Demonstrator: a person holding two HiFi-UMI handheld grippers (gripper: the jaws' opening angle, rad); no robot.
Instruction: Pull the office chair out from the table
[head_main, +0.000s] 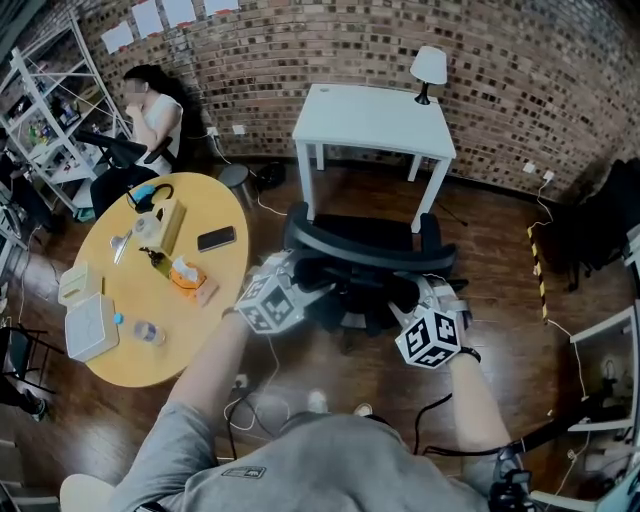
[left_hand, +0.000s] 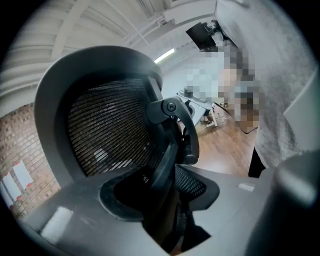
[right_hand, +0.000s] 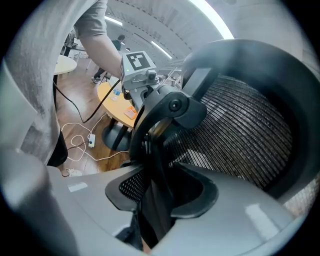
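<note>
The black mesh-backed office chair (head_main: 365, 240) stands in front of the white table (head_main: 375, 115), its back towards me. In the head view my left gripper (head_main: 303, 290) is at the left side of the chair back and my right gripper (head_main: 418, 298) at the right side. In the left gripper view the jaws (left_hand: 167, 200) close round a dark frame bar of the chair (left_hand: 107, 130). In the right gripper view the jaws (right_hand: 155, 200) clamp a matching dark bar beside the mesh back (right_hand: 240, 130). The chair's base is hidden under the seat.
A round yellow table (head_main: 215, 200) with a phone, boxes and a bottle stands at the left. A person (head_main: 155, 110) sits beyond it by metal shelving (head_main: 40, 110). A lamp (head_main: 429, 68) stands on the white table. Cables (head_main: 250, 400) lie on the wooden floor near my feet.
</note>
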